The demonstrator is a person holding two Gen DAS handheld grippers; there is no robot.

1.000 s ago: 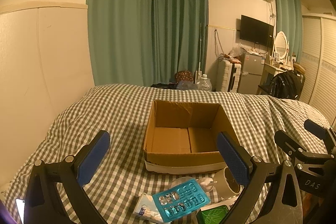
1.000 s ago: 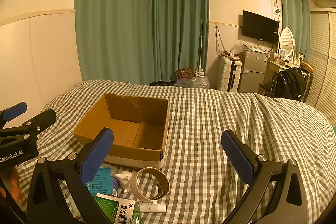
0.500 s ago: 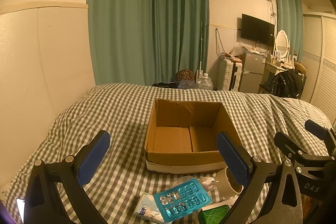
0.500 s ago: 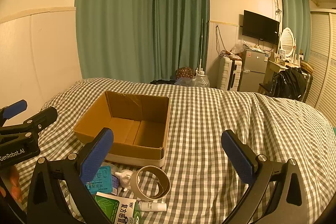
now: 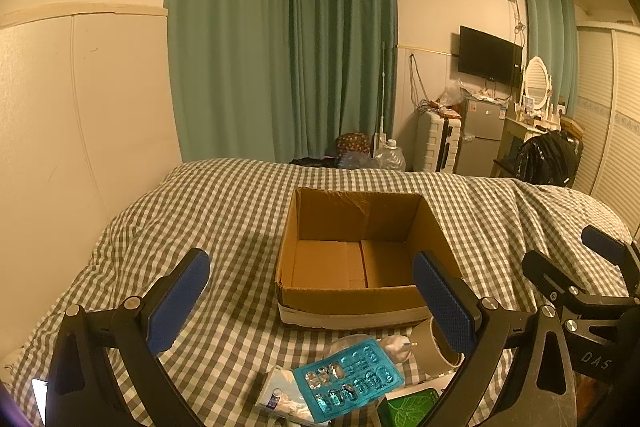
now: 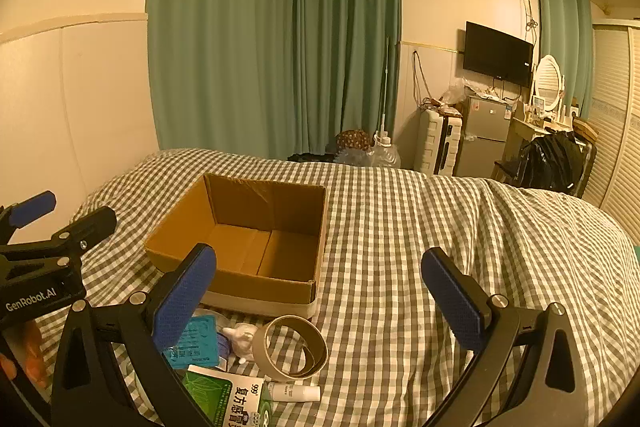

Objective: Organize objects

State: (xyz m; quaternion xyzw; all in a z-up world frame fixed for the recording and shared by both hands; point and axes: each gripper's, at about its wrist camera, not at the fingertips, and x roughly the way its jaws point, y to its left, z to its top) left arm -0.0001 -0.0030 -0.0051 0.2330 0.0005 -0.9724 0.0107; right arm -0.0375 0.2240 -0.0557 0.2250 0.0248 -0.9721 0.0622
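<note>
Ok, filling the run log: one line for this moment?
left: open | right: open | box: empty | items: on bed, untouched

One cardboard box (image 6: 256,247), one tape roll (image 6: 294,347), one blister pack (image 5: 348,383), one green medicine box (image 6: 224,401), one small tube (image 6: 294,393), two grippers.

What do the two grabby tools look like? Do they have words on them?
Both are alike. The left tool and the right tool each have two black arms with silver screws, spreading into a V and ending in flat blue bumpy fingertips. White letters on the left tool's side read "GenRobot.AI"; on the right tool's side, "DAS". No cables or sleeves show.
</note>
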